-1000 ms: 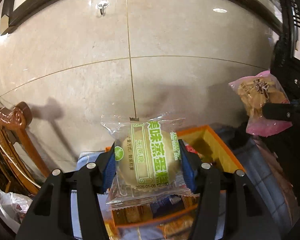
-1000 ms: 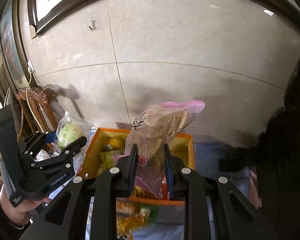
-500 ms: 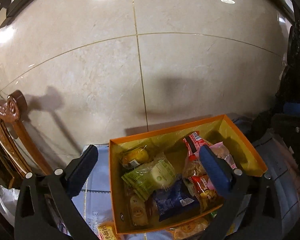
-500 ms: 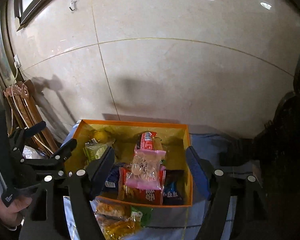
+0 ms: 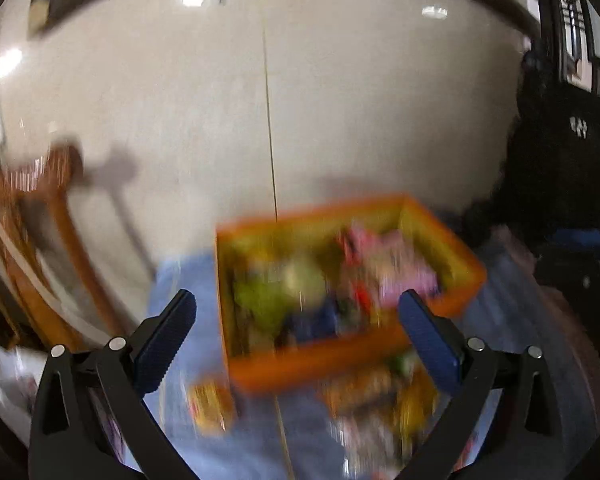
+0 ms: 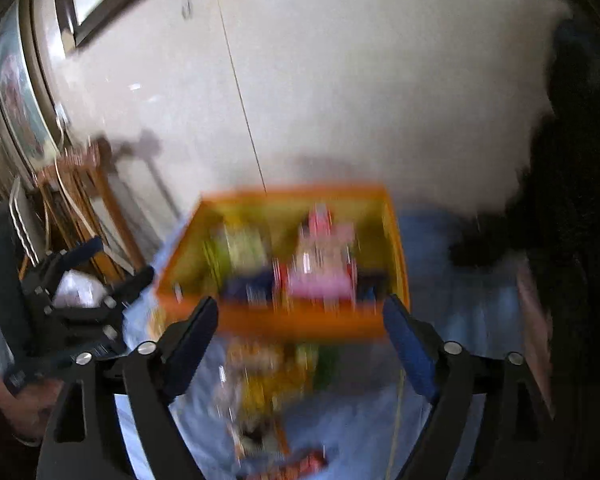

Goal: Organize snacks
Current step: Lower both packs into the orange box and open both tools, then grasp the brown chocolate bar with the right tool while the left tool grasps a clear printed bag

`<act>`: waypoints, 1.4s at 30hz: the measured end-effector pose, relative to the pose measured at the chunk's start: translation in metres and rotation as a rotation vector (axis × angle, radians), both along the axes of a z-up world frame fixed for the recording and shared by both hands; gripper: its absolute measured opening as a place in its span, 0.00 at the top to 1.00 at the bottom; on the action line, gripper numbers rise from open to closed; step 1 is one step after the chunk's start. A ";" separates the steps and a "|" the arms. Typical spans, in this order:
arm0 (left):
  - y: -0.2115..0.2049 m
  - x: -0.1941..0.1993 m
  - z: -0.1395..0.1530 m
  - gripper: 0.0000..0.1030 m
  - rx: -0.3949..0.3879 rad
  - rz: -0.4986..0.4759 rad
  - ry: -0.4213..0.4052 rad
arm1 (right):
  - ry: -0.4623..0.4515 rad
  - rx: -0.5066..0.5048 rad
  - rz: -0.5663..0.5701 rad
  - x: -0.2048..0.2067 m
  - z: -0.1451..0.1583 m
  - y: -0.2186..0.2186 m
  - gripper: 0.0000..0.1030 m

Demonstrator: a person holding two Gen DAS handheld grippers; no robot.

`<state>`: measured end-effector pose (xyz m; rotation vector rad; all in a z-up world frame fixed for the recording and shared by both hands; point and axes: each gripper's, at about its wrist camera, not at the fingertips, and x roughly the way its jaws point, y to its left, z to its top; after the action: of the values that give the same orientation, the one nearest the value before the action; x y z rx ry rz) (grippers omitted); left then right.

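Both views are blurred by motion. An orange box (image 5: 316, 364) stands on a blue cloth and holds several snack packets, among them a pale green one (image 5: 296, 280) and a pink one (image 5: 404, 276). In the right wrist view the orange box (image 6: 300, 322) and the pink packet (image 6: 320, 280) show again. My left gripper (image 5: 300, 336) is open and empty, near the box's front wall. My right gripper (image 6: 300, 332) is also empty, its jaws still opening, just in front of the box. Loose snack packets (image 5: 376, 396) lie on the cloth before the box.
A tiled wall (image 5: 340, 120) rises right behind the box. A wooden chair (image 5: 52, 240) stands at the left, dark furniture (image 5: 560, 200) at the right. The left gripper (image 6: 96, 292), held by a hand, appears at the left of the right wrist view. More packets (image 6: 268, 376) lie near the front.
Both grippers let go of their packets, the green-lettered cake and the pink bag, which now lie in the box. Both opened wide, then drew back and sank towards the loose packets.
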<state>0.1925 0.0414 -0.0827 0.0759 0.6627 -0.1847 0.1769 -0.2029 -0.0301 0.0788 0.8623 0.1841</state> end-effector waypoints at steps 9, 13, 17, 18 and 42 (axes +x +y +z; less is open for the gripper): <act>-0.019 -0.033 -0.119 0.04 0.025 0.016 0.205 | 0.339 0.035 -0.121 -0.088 -0.163 0.007 0.17; -0.048 -0.026 -0.142 0.04 0.077 -0.026 0.214 | 0.330 -0.012 -0.092 -0.090 -0.178 0.029 0.17; -0.072 -0.016 -0.163 0.04 0.117 -0.057 0.239 | 0.346 -0.066 -0.097 -0.079 -0.191 0.039 0.17; -0.076 -0.012 -0.166 0.04 0.135 -0.061 0.235 | 0.359 -0.073 -0.103 -0.077 -0.196 0.040 0.16; -0.010 -0.044 -0.062 0.42 -0.039 -0.089 0.063 | 0.099 -0.070 0.053 -0.067 -0.057 0.004 0.78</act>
<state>0.1483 0.0313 -0.1445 0.0624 0.7192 -0.2868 0.1098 -0.1988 -0.0871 0.0001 0.9692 0.2007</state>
